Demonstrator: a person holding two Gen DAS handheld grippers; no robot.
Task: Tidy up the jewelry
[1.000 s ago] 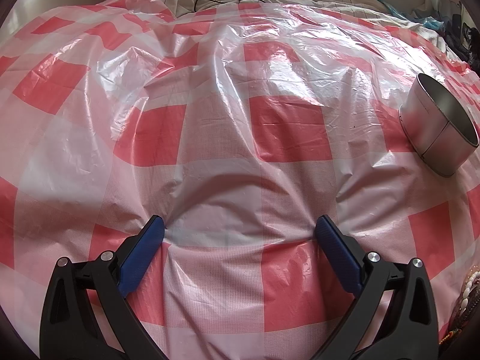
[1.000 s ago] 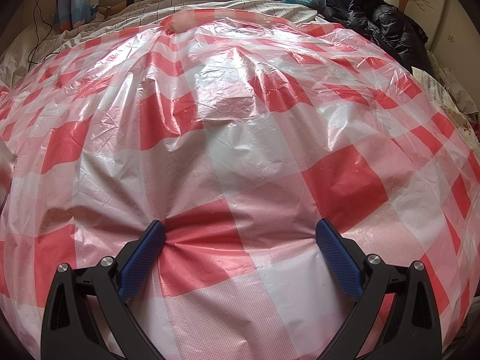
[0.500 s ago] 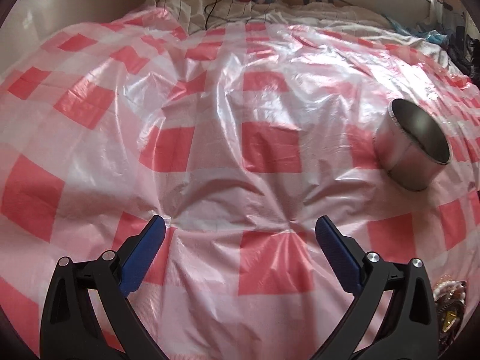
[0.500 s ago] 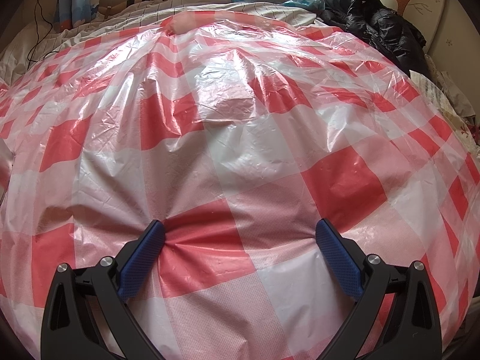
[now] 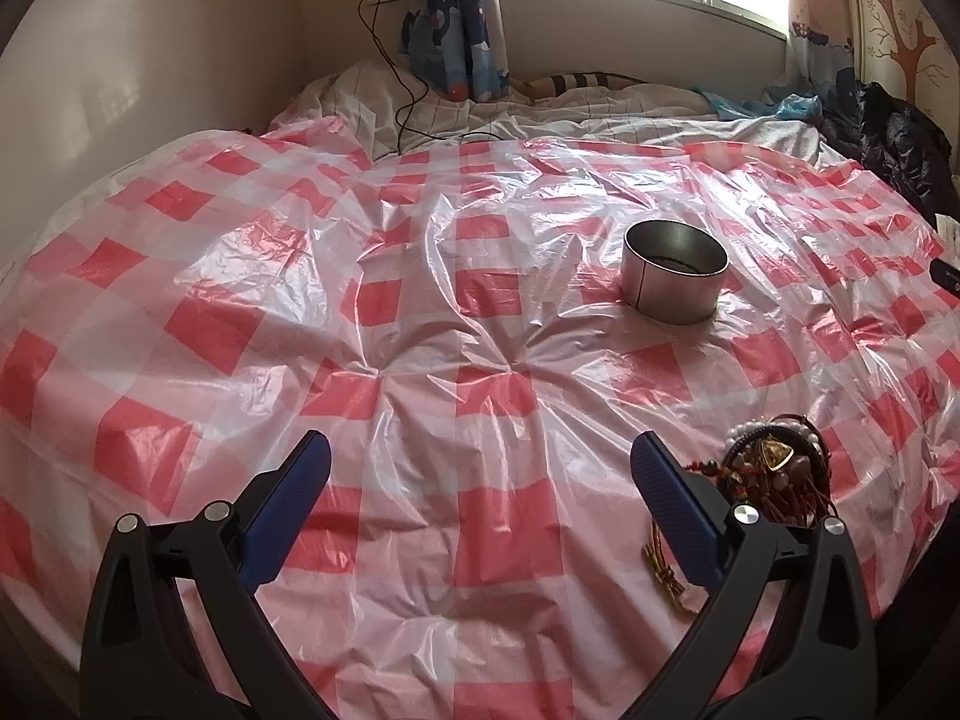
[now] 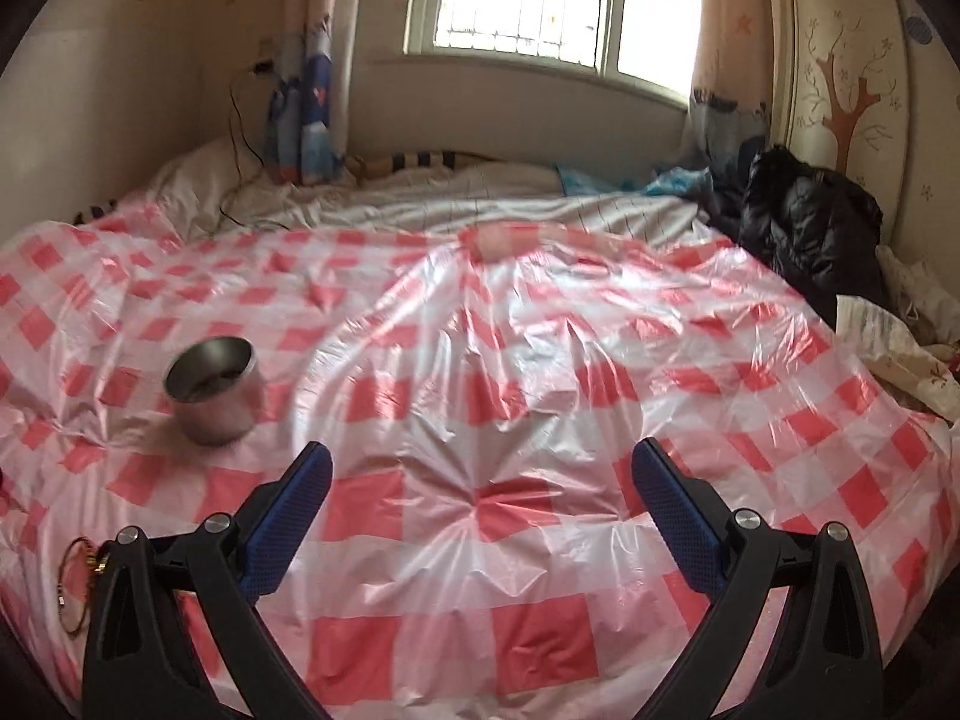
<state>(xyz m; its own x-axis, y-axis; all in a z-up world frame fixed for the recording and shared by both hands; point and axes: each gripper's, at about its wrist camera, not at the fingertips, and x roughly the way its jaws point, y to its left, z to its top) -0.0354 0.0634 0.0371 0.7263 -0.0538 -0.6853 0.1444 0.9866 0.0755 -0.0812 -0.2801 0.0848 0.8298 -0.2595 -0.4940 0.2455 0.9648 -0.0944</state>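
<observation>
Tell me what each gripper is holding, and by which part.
Nothing. The left gripper and right gripper are both open and empty above the checkered sheet.

Both wrist views pulled back from the checkered sheet. The metal tin shifted from the left view's right edge toward upper centre, the jewelry pile emerged lower right, and a window appeared.

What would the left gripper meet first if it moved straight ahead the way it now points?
Probably only the checked sheet. The left gripper is open and aims between its fingers at bare plastic; the tin sits right of that line, the jewelry beside its right finger. Depth is uncertain.
</observation>
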